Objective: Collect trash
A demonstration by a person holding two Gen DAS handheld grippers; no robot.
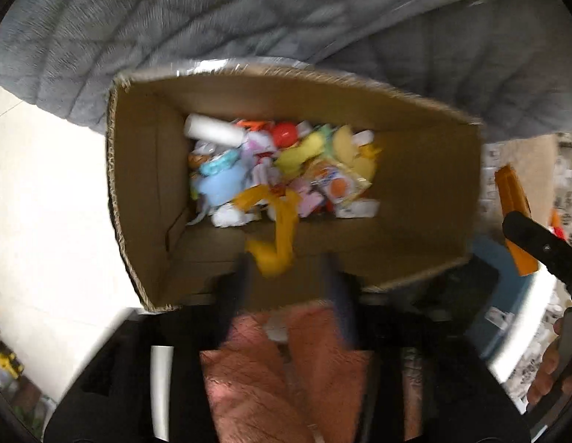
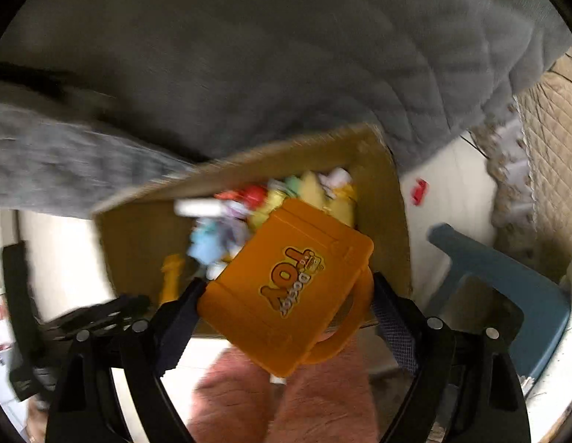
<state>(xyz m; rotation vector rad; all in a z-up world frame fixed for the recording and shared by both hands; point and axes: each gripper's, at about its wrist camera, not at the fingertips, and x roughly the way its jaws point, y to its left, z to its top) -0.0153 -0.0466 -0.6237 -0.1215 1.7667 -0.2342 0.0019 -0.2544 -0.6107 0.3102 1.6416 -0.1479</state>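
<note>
Now the orange toy case point(image 2: 286, 288) hangs between the wide-spread fingers of the right gripper point(image 2: 286, 295), directly above the cardboard box point(image 2: 382, 199); whether the pads press it, I cannot tell. The left gripper point(image 1: 287, 269) stands parted, a yellow scrap point(image 1: 276, 247) loose at its tips, over the same box.

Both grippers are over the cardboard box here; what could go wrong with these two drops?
1. The orange plastic toy case between the right gripper fingers hangs over the brown cardboard box near its rim, so it may land outside.
2. The yellow wrapper strip at the left gripper could snag on a finger.
</note>
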